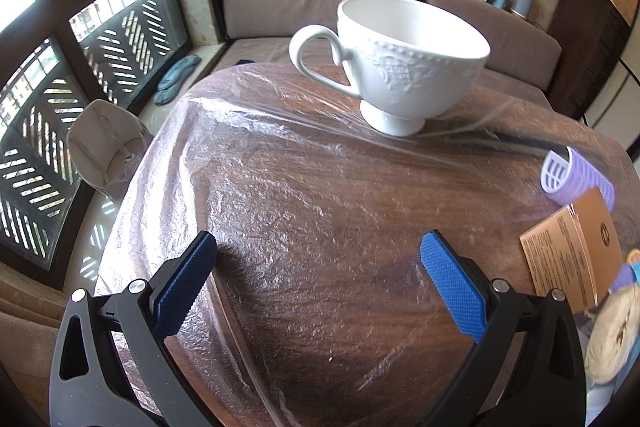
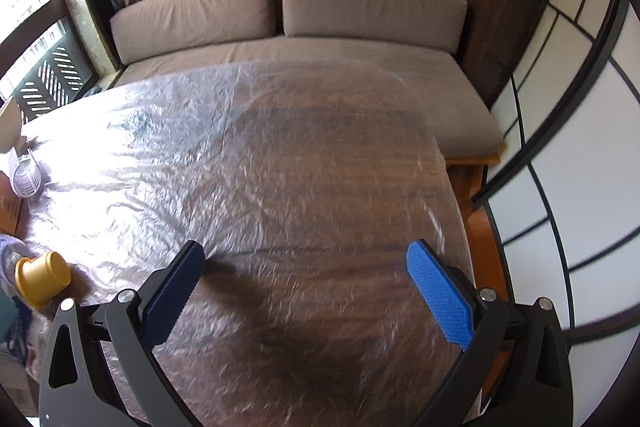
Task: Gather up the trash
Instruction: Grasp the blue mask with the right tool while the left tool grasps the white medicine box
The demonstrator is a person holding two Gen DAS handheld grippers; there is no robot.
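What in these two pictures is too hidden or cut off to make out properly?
- Left wrist view: fluffy white thing, cut by the right edge and blurred.
- Left wrist view: brown box, print too small to read.
- Right wrist view: yellow-capped item, body cut by the left edge.
- Right wrist view: purple roller, partly cut off.

At the table's right edge, the brown box point(image 1: 572, 251) and a pale fuzzy thing point(image 1: 612, 331) are cut off. The lilac roller point(image 2: 26, 177) is half cropped.
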